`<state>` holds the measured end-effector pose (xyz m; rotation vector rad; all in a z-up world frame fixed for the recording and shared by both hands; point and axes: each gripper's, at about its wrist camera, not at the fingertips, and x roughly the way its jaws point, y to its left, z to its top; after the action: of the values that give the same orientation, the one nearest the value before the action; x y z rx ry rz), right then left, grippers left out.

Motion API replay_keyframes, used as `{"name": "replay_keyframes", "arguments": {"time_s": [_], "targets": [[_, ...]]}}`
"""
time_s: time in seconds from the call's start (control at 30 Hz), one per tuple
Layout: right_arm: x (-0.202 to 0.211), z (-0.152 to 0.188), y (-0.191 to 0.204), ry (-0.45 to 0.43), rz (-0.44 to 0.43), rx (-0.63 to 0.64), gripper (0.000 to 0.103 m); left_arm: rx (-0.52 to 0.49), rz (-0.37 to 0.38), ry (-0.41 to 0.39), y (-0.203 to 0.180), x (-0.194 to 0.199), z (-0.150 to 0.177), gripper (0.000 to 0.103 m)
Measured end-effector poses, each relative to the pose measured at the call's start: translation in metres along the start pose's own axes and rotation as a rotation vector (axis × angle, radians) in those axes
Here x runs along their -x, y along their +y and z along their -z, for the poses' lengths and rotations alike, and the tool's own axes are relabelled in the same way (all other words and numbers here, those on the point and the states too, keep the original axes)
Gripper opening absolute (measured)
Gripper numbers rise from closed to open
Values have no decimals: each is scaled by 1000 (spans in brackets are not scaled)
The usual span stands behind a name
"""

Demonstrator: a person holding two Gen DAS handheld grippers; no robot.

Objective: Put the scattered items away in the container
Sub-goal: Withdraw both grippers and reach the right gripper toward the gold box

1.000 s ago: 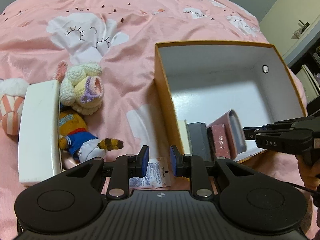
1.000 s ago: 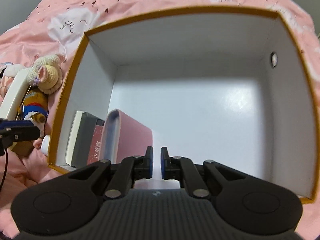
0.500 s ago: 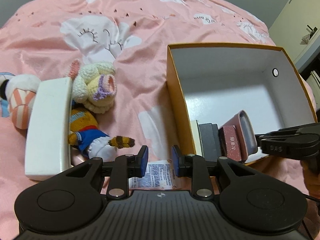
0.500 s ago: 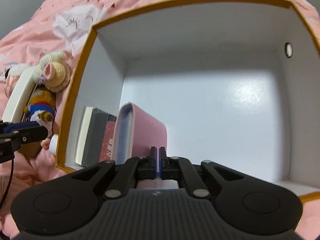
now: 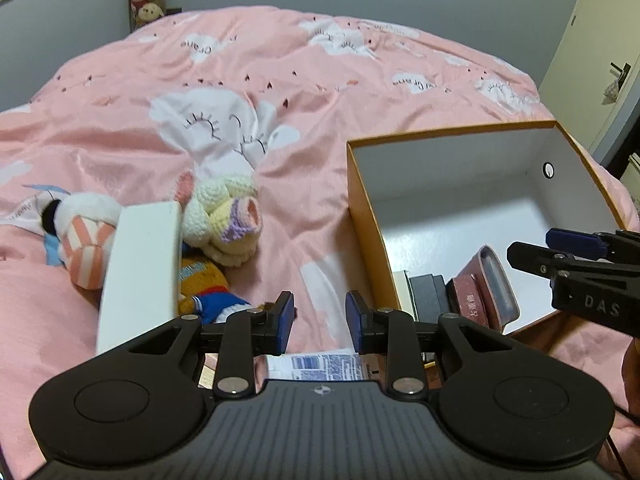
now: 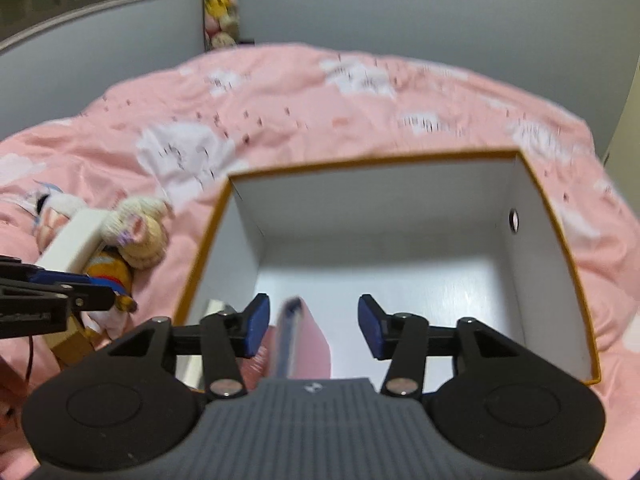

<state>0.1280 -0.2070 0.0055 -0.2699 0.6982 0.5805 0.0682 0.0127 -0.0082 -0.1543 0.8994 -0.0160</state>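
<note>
The orange-rimmed box (image 5: 362,216) sat on the pink bed (image 5: 280,92), its far and right floor bare, books (image 5: 424,292) and a pink case (image 6: 310,344) crowding its near-left corner. The right tool (image 6: 310,326) was opening above the case, untouched; the left tool (image 5: 320,316), parted and holding nothing, hung left of the box edge above a printed packet (image 5: 320,364), plush toys (image 5: 224,220) further left.

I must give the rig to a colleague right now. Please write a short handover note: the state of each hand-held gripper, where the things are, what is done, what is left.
Left hand-held gripper: open, nothing held, above a printed packet on the bed.
Right hand-held gripper: jaws opening over the orange box; pads clear of the pink case.
Done: pink case and books stand in the box's near corner.
Left: crochet bunny, striped plush, orange plush, white block and the packet lie on the pink cover.
</note>
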Motion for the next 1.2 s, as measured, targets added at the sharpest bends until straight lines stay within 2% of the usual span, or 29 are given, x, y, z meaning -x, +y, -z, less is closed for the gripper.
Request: {"name": "replay_keyframes", "arguments": {"time_s": [0.03,0.1,0.17,0.27,0.43,0.57,0.7,0.8,0.97,1.2], "targets": [[3,0,4,-17,-16,7,58,-2,0,-3,1,2,0,33],[11,3,11,-43,-40,16,69,-11,5,-1,5,6,-1,33],[15,4,21,-53,-63,33,71,-32,14,5,10,11,-1,34],[18,8,35,-52,-92,50,71,-63,12,3,17,20,2,38],[16,18,50,-22,-153,36,72,-87,8,38,33,27,10,39],[17,30,62,3,-198,45,67,-117,-20,66,42,29,21,41],[13,41,84,32,-243,120,54,-121,-47,98,51,27,29,41],[6,46,99,61,-272,175,49,-136,-57,117,54,27,33,41],[-12,50,114,120,-305,207,48,-134,-71,161,63,22,41,41],[-34,57,129,199,-325,265,48,-58,-73,216,80,12,46,41]]}}
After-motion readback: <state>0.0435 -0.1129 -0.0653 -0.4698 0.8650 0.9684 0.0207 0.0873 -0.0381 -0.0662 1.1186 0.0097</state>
